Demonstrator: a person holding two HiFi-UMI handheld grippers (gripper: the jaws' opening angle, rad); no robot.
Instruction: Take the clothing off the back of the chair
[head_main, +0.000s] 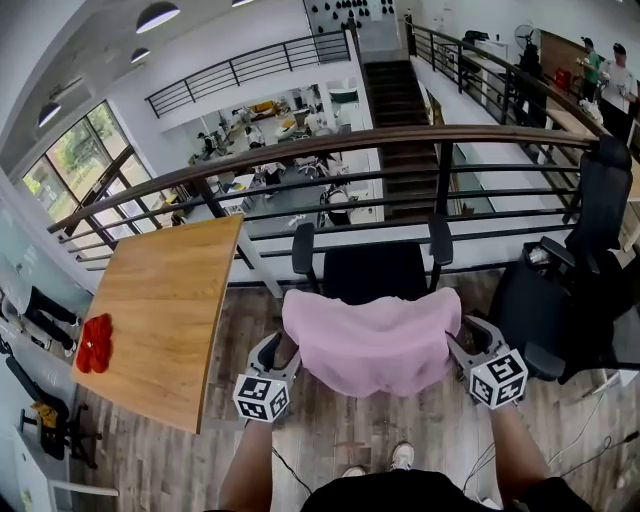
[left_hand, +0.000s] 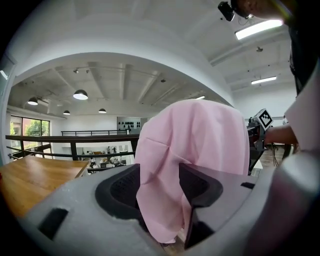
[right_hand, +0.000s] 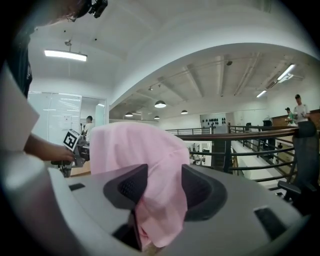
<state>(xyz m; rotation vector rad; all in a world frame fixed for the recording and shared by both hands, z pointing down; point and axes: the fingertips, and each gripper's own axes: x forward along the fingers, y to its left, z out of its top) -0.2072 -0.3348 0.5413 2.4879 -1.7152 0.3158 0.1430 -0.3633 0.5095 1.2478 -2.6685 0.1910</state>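
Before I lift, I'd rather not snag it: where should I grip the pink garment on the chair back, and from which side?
Probably its two hanging side edges, one per gripper, coming from behind the chair. The pink garment drapes over the backrest with loose folds at both ends; those folds sit between the open jaws of the left gripper and right gripper.

table (head_main: 165, 300) left, spare chair (head_main: 560, 300) right, railing (head_main: 350, 140) beyond draped chair (head_main: 375, 272).

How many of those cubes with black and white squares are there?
2. One cube sits on the left gripper, by the left edge of the pink clothing. The other cube sits on the right gripper, by its right edge. None seems hidden.
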